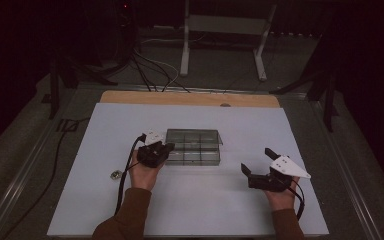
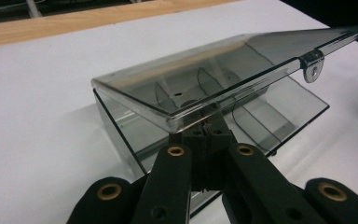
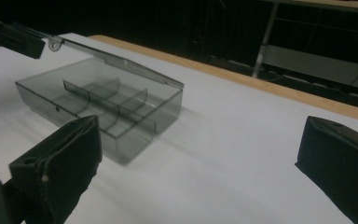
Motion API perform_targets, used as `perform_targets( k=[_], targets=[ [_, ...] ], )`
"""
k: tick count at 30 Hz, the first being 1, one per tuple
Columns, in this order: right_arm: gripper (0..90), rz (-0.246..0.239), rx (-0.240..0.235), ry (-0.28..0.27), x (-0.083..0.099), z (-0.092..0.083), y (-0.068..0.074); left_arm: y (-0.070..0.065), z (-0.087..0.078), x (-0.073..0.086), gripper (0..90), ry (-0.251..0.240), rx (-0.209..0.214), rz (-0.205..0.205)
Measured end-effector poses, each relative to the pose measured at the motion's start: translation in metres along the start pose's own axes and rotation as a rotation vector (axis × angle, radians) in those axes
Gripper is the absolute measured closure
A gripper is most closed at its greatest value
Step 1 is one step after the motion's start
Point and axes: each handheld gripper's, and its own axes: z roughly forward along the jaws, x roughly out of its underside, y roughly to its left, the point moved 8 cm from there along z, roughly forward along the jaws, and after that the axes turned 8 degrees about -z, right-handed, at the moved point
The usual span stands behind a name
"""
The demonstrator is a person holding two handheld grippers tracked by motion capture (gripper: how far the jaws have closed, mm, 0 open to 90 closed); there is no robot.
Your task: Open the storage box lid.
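A smoky clear plastic box (image 1: 194, 150) with inner dividers sits mid-table on the white sheet. Its hinged lid (image 2: 223, 70) is tilted up at the front, with a small latch tab (image 2: 312, 65) on its rim. My left gripper (image 2: 209, 128) is shut, and its tips are tucked right under the lid's front rim; nothing shows between the jaws. In the high view the left gripper (image 1: 166, 148) is at the box's left end. My right gripper (image 1: 257, 160) stands open to the right of the box, apart from it and holding nothing. From the right gripper view the box (image 3: 102, 107) lies ahead to the left.
A small metal piece (image 1: 115, 174) lies on the white sheet (image 1: 240, 210) left of the left hand. A wooden table edge (image 1: 190, 98) runs along the back. Cables and a metal stand (image 1: 225, 30) are on the floor behind.
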Motion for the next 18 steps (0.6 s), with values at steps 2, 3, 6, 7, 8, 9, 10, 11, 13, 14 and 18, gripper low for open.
perform_targets(
  k=[2, 3, 6, 7, 8, 9, 10, 11, 13, 14, 18],
  targets=[
    [0.0, 0.001, -0.011, -0.011, -0.005, 0.006, 0.0, 0.0, 0.0, -0.003, 90.0, -0.001, -0.004, 0.004],
    [0.0, 0.009, -0.018, -0.01, -0.007, 0.009, 0.0, 0.0, 0.0, -0.004, 90.0, -0.001, -0.005, 0.005],
    [0.0, 0.033, -0.036, -0.006, -0.012, 0.018, -0.002, 0.0, 0.001, -0.008, 90.0, -0.005, -0.005, 0.006],
    [0.0, 0.043, -0.042, -0.009, -0.014, 0.021, -0.002, 0.0, 0.001, -0.009, 90.0, -0.006, -0.006, 0.005],
    [0.8, 0.051, -0.046, -0.01, -0.016, 0.024, -0.002, 0.001, 0.001, -0.009, 90.0, -0.004, -0.007, 0.008],
    [1.7, 0.055, -0.055, -0.013, -0.017, 0.026, -0.002, 0.001, 0.001, -0.01, 90.0, -0.006, -0.008, 0.008],
    [1.7, 0.055, -0.063, -0.013, -0.018, 0.029, -0.002, 0.001, 0.002, -0.01, 90.0, -0.005, -0.009, 0.008],
    [1.7, 0.054, -0.066, -0.01, -0.02, 0.032, -0.001, 0.002, 0.002, -0.011, 90.0, -0.005, -0.01, 0.007],
    [2.4, 0.047, -0.078, -0.006, -0.023, 0.038, 0.0, 0.002, 0.003, -0.012, 90.0, -0.007, -0.009, 0.0],
    [2.5, 0.042, -0.081, -0.006, -0.024, 0.041, 0.001, 0.002, 0.004, -0.013, 90.0, -0.008, -0.01, 0.001],
    [2.9, 0.023, -0.096, -0.002, -0.031, 0.052, 0.003, 0.002, 0.005, -0.017, 90.0, -0.01, -0.016, 0.003]
  ],
)
